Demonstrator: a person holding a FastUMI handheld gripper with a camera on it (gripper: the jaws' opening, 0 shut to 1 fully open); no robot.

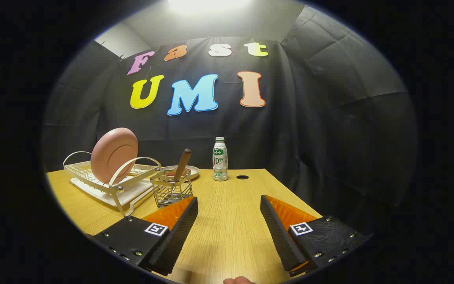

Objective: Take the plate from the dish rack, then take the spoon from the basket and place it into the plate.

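Your gripper hangs low over a wooden surface, its jaws spread wide with nothing but bare wood between them.

The pink plate lies ahead and well off to the left of the jaws. It stands on edge in a white wire dish rack, leaning a little, its broad face turned partly toward you. Its rim runs up and down, so a grip would likely need to come at the upper edge, one jaw on each face.

Between the rack and the left jaw sits a small wire basket, just ahead of that jaw's tip. A brown spoon handle pokes up out of it, tilted to the right. Behind the basket a shallow dish lies flat. A small bottle stands straight ahead, further back, with a dark round hole in the surface beside it.

Judging from this, nothing is taken yet: the plate comes first, and you must swing left and forward, passing above the basket.
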